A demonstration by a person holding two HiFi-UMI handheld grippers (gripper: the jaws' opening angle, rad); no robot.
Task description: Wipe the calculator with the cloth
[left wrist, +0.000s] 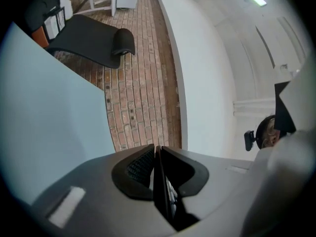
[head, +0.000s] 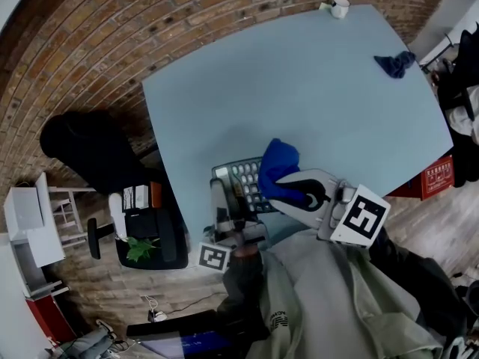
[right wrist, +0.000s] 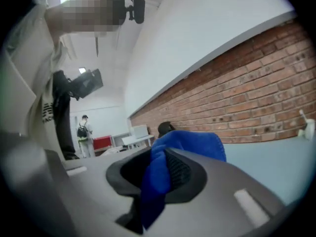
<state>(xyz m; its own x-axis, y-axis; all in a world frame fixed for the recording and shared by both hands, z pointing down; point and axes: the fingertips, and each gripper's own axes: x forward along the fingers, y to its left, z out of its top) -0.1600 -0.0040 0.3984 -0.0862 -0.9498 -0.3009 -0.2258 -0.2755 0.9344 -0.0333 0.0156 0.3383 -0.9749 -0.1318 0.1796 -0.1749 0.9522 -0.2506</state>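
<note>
At near edge of desk (head: 314, 88): calculator (head: 241, 179), dark body, rows of pale keys, right part hidden by cloth.
Cloth (head: 278, 164): deep blue, bunched, over the calculator.
Left tool (left wrist: 157, 154): clenched on the calculator's thin edge.
Right tool (right wrist: 157, 164): grasping the cloth, fold pinched between jaws.
Far side: second blue cloth (head: 394, 64), white cup (head: 339, 7).

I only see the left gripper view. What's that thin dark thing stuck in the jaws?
Observer: The calculator. The left gripper is shut on its edge.
Operator: Where's the cloth?
Observer: The cloth is in the right gripper, bunched over the calculator.
Operator: Anything else there?
Observer: A cup at the table's far edge.
</note>
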